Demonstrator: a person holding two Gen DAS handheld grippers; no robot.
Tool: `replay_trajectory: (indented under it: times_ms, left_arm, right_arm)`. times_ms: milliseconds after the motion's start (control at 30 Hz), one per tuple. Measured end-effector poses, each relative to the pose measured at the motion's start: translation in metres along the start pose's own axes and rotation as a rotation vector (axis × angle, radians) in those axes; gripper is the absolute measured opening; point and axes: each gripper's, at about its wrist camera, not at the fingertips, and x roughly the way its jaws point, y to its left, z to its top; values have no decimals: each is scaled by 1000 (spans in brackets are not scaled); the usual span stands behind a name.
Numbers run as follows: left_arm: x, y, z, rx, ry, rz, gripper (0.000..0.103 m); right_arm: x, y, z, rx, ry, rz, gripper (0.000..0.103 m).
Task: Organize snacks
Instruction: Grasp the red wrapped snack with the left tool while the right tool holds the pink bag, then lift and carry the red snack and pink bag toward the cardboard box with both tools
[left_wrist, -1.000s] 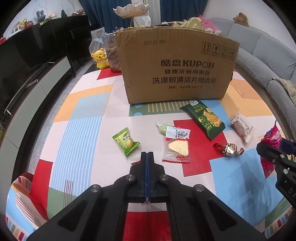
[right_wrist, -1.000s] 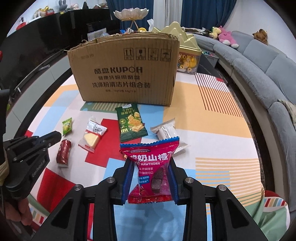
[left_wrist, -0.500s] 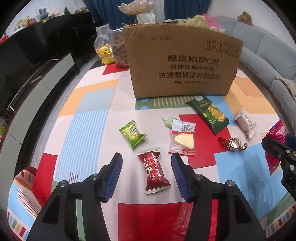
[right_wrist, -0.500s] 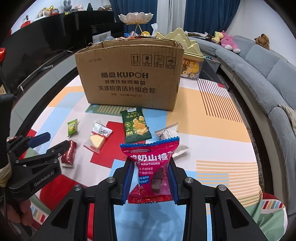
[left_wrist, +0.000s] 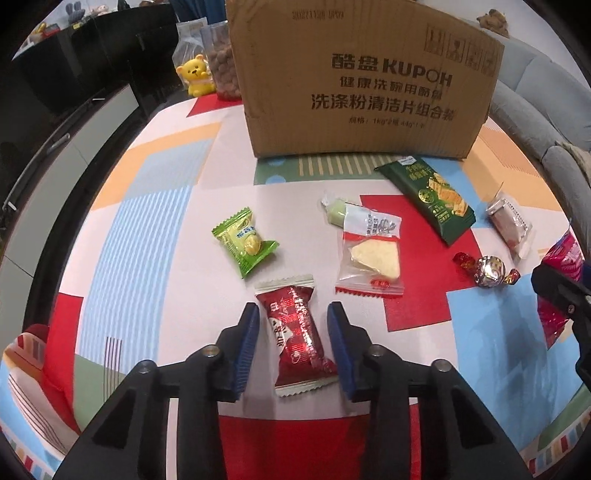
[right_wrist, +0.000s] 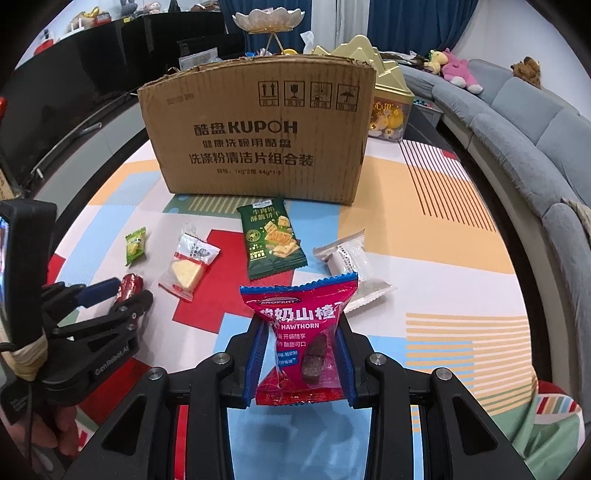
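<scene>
A dark red candy packet (left_wrist: 295, 332) lies flat on the patterned tablecloth (left_wrist: 155, 229). My left gripper (left_wrist: 292, 306) straddles it, and its jaws are closing with narrow gaps still showing beside the packet. The right wrist view shows the same gripper (right_wrist: 122, 291) low at the left, held by a hand. My right gripper (right_wrist: 301, 319) is shut on a pink hawthorn packet (right_wrist: 295, 354), which it holds upright above the cloth. Behind the loose snacks stands an open brown cardboard box (left_wrist: 362, 81).
Loose on the cloth lie a green candy (left_wrist: 243, 243), a clear cheese-wedge packet (left_wrist: 373, 254), a dark green cracker packet (left_wrist: 432, 199), a silver packet (left_wrist: 509, 225) and a foil chocolate (left_wrist: 487, 269). A yellow bear (left_wrist: 195, 74) and a gold tin (right_wrist: 388, 103) flank the box. Grey sofa (right_wrist: 535, 122) at right.
The left gripper went from shut to wide open, sank over the dark red packet, then narrowed around it. The right gripper kept still with its pink packet.
</scene>
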Motion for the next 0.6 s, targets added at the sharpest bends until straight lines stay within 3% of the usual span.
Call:
replay_trajectory:
  times_ms: [67,133,600]
  left_arm:
    - [0,0,0,-4,-1,-19,24]
    - [0,0,1,-4,-1,-21,22]
    - [-21,1,1,-7,-47,-8,21]
  right_arm:
    - [1,-1,0,5,3,2,36]
    - [1,-2,0,10,4,3,36]
    - [-18,-1,5,2,-48,2,36]
